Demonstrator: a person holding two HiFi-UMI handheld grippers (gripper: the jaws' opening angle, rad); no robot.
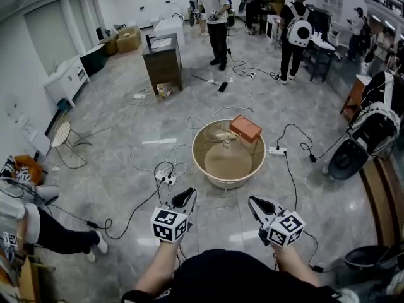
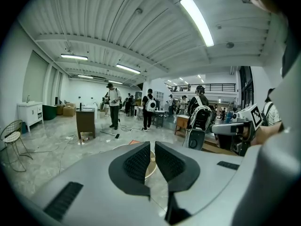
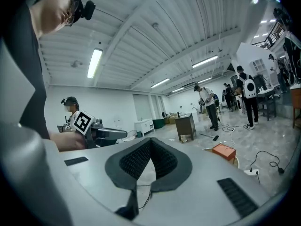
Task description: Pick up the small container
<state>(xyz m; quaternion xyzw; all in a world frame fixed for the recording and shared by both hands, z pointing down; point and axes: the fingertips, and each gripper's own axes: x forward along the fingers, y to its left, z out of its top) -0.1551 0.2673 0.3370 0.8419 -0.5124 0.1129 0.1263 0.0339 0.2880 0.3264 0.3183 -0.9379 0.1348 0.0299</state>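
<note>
Left gripper [image 1: 186, 196] and right gripper [image 1: 255, 202] hang short of the basin [image 1: 196, 161], jaws closed, empty. Orange container [image 1: 245, 129] rests on the basin's far rim, likely staged for pickup.

Glossy grey floor [image 1: 113, 163] underfoot: a big round tan basin [image 1: 205, 172] sits mid-room, a white power strip [image 1: 165, 177] and black cables [image 1: 291, 182] just beside it, a brown cabinet [image 1: 163, 62] well behind.

Left gripper [image 2: 152, 144] jaws closed to a slit, nothing between them. Tan basin [image 2: 150, 164] shows behind them, bottom centre. Brown cabinet [image 2: 85, 122] mid-left.
</note>
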